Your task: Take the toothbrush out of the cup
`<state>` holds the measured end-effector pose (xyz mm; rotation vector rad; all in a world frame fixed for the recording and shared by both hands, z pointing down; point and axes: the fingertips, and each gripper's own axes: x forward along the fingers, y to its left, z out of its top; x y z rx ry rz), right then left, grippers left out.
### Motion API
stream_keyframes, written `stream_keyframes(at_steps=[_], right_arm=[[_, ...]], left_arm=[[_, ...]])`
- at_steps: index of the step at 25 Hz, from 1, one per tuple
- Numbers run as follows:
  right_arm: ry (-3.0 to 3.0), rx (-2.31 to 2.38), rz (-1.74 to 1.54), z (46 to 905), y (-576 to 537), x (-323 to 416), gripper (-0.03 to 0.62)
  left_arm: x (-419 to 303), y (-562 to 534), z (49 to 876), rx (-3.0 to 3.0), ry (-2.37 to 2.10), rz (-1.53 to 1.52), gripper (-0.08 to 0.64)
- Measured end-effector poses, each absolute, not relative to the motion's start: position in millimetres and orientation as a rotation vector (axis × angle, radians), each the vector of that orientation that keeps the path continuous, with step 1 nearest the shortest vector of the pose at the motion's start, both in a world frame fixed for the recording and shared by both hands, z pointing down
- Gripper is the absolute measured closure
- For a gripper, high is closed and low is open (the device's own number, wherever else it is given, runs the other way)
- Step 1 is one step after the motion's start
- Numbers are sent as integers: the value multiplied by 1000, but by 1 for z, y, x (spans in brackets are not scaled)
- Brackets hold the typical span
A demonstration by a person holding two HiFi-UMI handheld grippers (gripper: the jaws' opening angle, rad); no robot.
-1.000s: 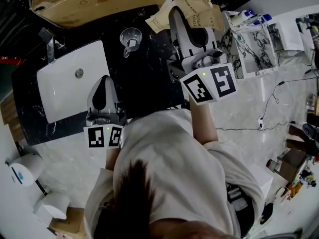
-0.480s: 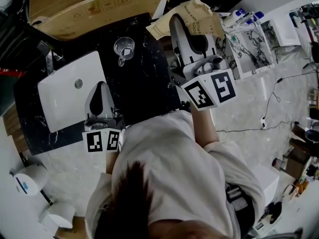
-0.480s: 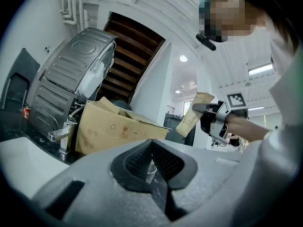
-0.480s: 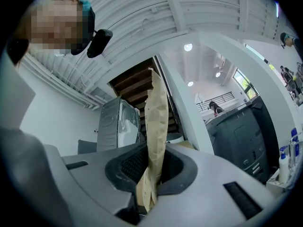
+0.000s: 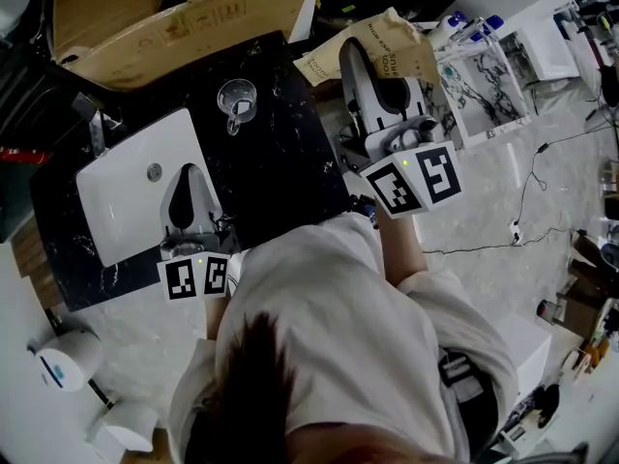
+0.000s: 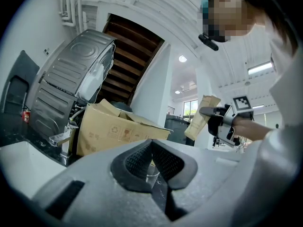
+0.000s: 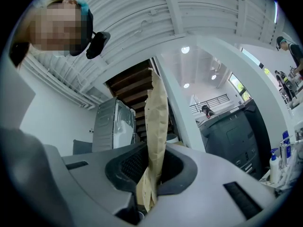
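Observation:
A clear glass cup (image 5: 236,97) with a handle stands on the black marble counter (image 5: 280,162), right of the white sink (image 5: 126,187). I cannot make out a toothbrush in it. My right gripper (image 5: 350,48) is off the counter's right end, shut on a brown printed paper packet (image 5: 387,42). In the right gripper view the packet (image 7: 156,122) stands upright between the pads of that gripper (image 7: 154,150). My left gripper (image 5: 187,174) hovers at the sink's right edge, shut and empty. The cup (image 6: 152,171) shows just past the shut left gripper (image 6: 151,143).
A big cardboard box (image 5: 184,13) lies behind the counter, and a chrome faucet (image 5: 97,124) stands left of the sink. Bottles (image 5: 464,27) and a marble-patterned tray (image 5: 488,80) are at the right. A cable (image 5: 527,196) trails over the floor. Paper rolls (image 5: 63,365) sit lower left.
My right gripper has carried the paper packet a little to the right, farther from the cup. The left gripper has stayed beside the sink.

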<state>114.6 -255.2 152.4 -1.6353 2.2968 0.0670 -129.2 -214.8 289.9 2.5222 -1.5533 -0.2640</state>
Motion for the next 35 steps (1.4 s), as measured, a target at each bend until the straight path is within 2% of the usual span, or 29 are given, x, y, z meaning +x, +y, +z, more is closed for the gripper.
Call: stream_keyframes(at_steps=[35], right_arm=[[2209, -1802, 8, 178, -226, 163, 551]], left_arm=[[-150, -216, 293, 2486, -1612, -251, 546]])
